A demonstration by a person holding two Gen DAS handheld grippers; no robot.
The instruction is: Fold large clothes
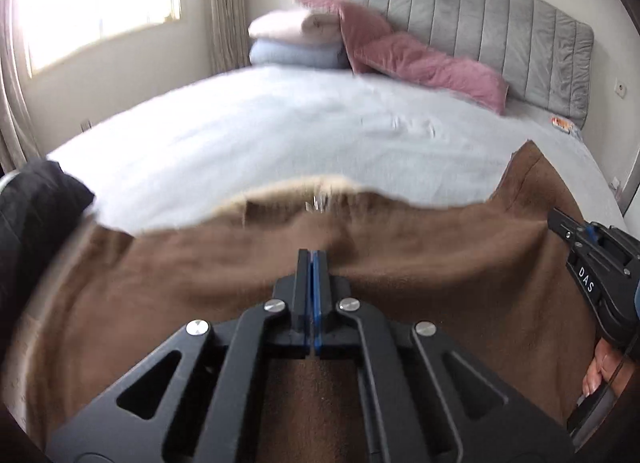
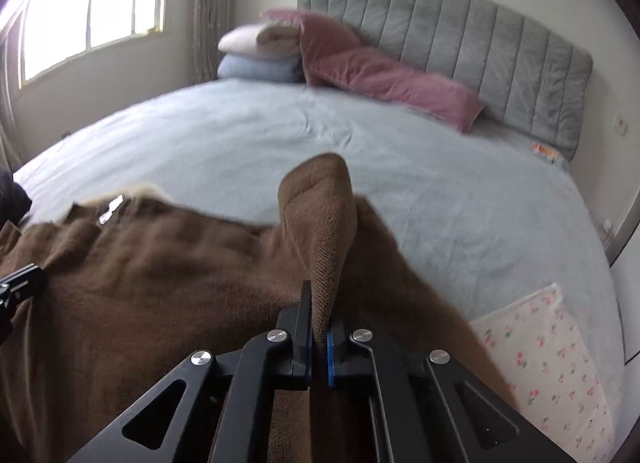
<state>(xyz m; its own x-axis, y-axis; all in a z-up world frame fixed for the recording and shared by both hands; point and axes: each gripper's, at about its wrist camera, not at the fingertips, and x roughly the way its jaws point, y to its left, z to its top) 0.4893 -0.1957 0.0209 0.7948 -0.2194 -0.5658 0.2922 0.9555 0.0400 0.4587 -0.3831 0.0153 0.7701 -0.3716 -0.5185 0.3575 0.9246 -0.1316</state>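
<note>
A large brown garment (image 1: 400, 263) with a cream lining and a label at its collar (image 1: 316, 199) hangs stretched over the near part of a bed. My left gripper (image 1: 313, 255) is shut, its jaws pinching the brown fabric. My right gripper (image 2: 320, 303) is shut on a bunched fold of the same garment (image 2: 160, 263), which sticks up between the jaws. The right gripper also shows at the right edge of the left wrist view (image 1: 592, 259), and the left gripper shows at the left edge of the right wrist view (image 2: 20, 283).
The bed has a pale blue cover (image 1: 280, 127), pink pillows (image 1: 420, 59), folded blankets (image 1: 296, 39) and a grey headboard (image 1: 500, 23). A dark garment (image 1: 36, 203) lies at the bed's left. A floral folded item (image 2: 548, 355) lies at the right. A window (image 2: 92, 3) is on the left.
</note>
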